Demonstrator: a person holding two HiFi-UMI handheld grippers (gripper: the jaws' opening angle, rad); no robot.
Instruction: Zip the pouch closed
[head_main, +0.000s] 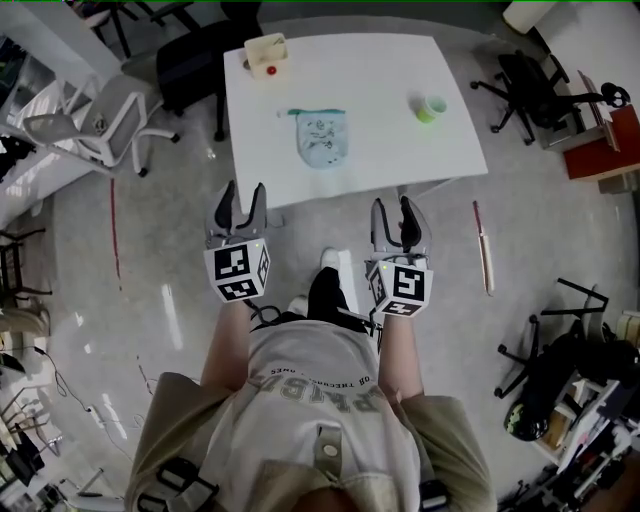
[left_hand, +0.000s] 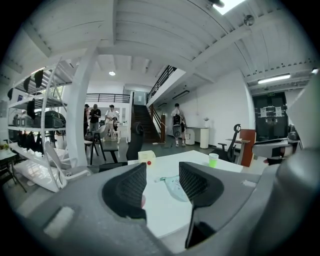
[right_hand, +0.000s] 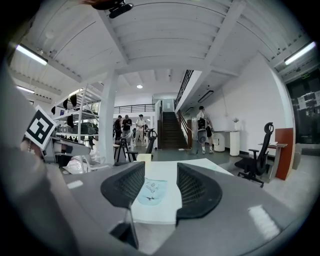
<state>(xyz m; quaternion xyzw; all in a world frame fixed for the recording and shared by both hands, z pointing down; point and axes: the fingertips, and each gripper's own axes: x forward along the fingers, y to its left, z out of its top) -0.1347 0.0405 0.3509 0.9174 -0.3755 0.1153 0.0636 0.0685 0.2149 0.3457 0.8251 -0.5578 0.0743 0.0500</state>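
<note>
A pale blue pouch (head_main: 322, 138) with a teal zipper along its far edge lies flat in the middle of the white table (head_main: 380, 160). It also shows between the jaws in the left gripper view as the pouch (left_hand: 172, 184) and in the right gripper view as the pouch (right_hand: 151, 191). My left gripper (head_main: 240, 208) and right gripper (head_main: 398, 218) hang short of the table's near edge, above the floor. Both stand open with nothing between their fingers, well apart from the pouch.
A cream box (head_main: 267, 55) with a red dot stands at the table's far left and a green cup (head_main: 431, 107) at the far right. Office chairs (head_main: 100, 125) ring the table. A wooden stick (head_main: 483, 248) lies on the floor at right. People stand far off by a staircase (left_hand: 145, 117).
</note>
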